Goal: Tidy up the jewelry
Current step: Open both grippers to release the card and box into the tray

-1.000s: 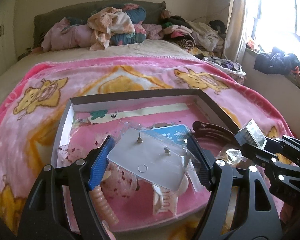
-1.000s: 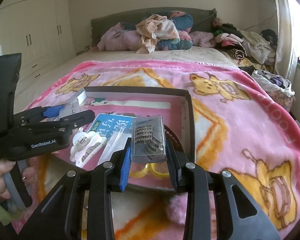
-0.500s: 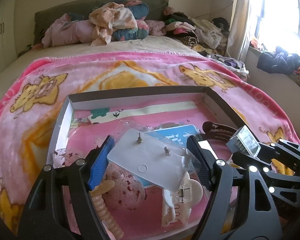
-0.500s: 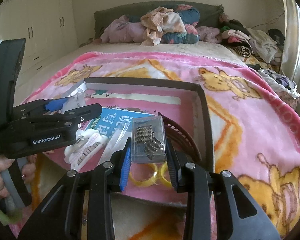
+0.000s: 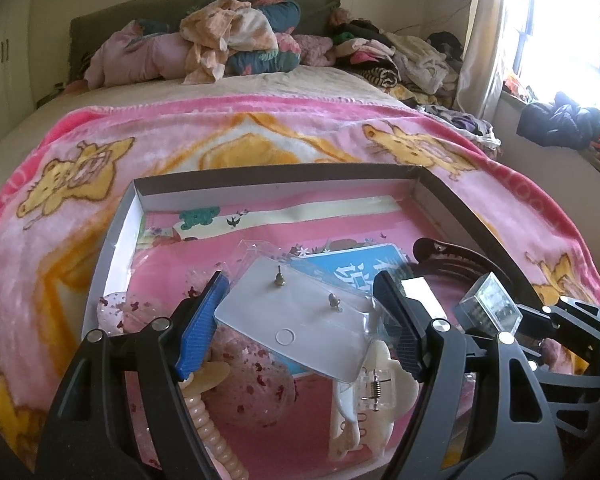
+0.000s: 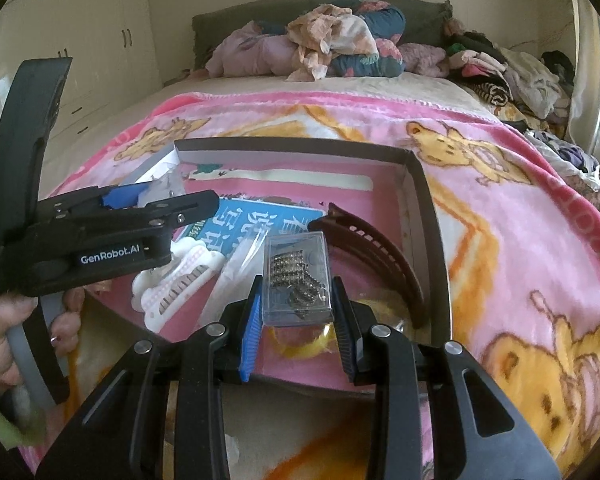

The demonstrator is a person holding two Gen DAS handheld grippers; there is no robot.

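Observation:
A shallow cardboard tray [image 5: 276,178] with a pink lining lies on the bed. My left gripper [image 5: 300,280] hangs over its near half, shut on a white earring card [image 5: 296,328] in a clear sleeve with two small studs. My right gripper [image 6: 297,292] is shut on a clear plastic box [image 6: 296,256] of dark rhinestone jewelry, just above the tray's near right corner. The left wrist view shows that box [image 5: 486,304] at the right. In the right wrist view the left gripper [image 6: 180,204] is seen side-on over the tray [image 6: 300,148].
In the tray lie a white hair claw [image 5: 372,396], a brown hair comb [image 6: 372,248], a blue printed card [image 6: 252,220], yellow rings [image 6: 300,344], a pearly spiral hair tie [image 5: 208,420] and a pink speckled piece [image 5: 252,380]. A hand [image 6: 4,320] holds the left gripper. Clothes are piled at the bed's head.
My right gripper has sunk a little toward the tray with the clear box. The left gripper has stayed almost still, with the card in it.

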